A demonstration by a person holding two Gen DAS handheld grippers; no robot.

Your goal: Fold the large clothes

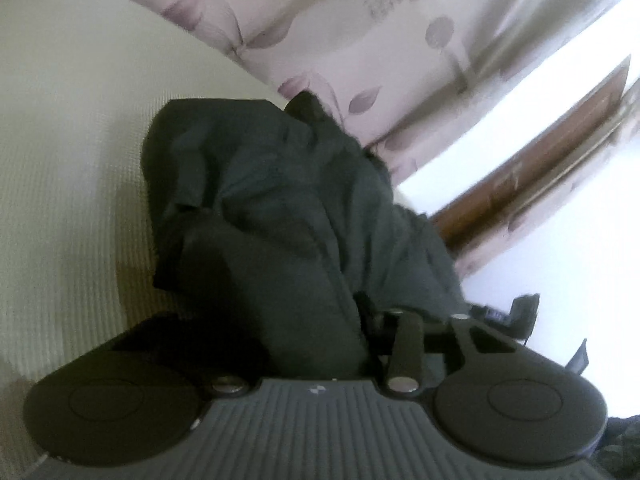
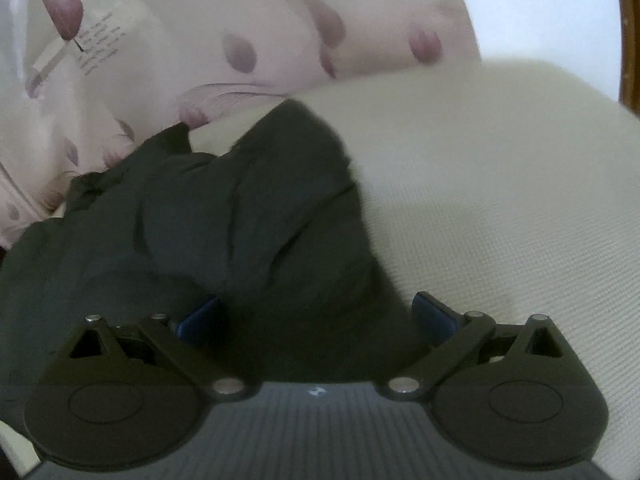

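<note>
A dark, almost black garment (image 1: 280, 200) lies crumpled on a cream textured bed cover (image 1: 60, 160). In the left wrist view a thick fold of it rises out of my left gripper (image 1: 356, 316), whose narrow jaws are closed on the cloth; the fabric hides the left finger and both pads. In the right wrist view the same garment (image 2: 240, 220) bulges up between the jaws of my right gripper (image 2: 316, 312). These stand wide apart, with both blue pads (image 2: 434, 312) showing at the sides of the cloth and not pressing it.
Pale fabric with a purple flower print (image 1: 380, 40) lies behind the garment, also in the right wrist view (image 2: 200, 40). A brown wooden frame (image 1: 540, 160) and a bright white wall are at the right. Bare cream cover (image 2: 500, 200) stretches right of the garment.
</note>
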